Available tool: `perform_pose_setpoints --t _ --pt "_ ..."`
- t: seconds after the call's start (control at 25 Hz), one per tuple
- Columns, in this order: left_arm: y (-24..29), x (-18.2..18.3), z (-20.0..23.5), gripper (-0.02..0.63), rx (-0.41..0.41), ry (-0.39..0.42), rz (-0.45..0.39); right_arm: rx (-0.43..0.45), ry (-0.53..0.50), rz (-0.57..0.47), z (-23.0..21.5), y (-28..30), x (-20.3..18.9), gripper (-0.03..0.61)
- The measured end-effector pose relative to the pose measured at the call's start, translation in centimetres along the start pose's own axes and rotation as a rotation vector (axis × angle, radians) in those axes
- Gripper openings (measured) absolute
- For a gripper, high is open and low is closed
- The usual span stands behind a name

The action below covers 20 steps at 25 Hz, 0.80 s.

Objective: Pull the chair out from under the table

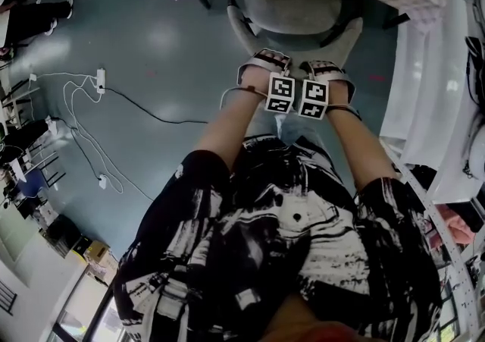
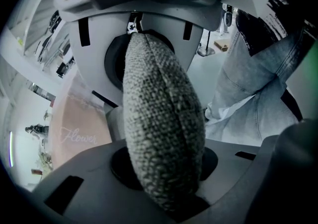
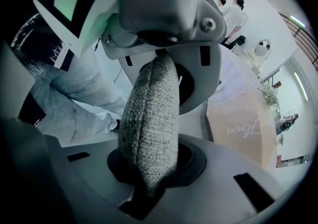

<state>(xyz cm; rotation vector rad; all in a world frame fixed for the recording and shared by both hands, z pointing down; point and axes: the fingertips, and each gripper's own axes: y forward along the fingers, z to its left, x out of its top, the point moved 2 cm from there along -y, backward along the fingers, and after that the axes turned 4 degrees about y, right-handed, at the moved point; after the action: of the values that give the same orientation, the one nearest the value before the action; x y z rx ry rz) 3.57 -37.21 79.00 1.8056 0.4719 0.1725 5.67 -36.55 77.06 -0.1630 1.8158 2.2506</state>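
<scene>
Left forearm [image 1: 227, 124] and right forearm [image 1: 362, 143] bare, extended forward and down, roughly parallel. Left gripper [image 1: 264, 67] and right gripper [image 1: 327, 71] just beside each other, both pointing steeply down. Each one's jaws are clamped narrow on the padded chair back [image 2: 164, 118], fabric pinched between them.
</scene>
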Motion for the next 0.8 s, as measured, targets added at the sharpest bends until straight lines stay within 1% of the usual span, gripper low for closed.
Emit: perform_pose_setpoints --t 0.44,0.8 --pt "-1.1 2.8 -5.0 0.109 -0.005 0.002 -0.005 0.011 0.018 0.006 5.7 -1.2 0.2 0.051" --pt "-2.4 4.2 -9.9 0.109 -0.014 0.037 -0.017 0.012 0.062 0.013 10.7 -2.2 1.7 0.051"
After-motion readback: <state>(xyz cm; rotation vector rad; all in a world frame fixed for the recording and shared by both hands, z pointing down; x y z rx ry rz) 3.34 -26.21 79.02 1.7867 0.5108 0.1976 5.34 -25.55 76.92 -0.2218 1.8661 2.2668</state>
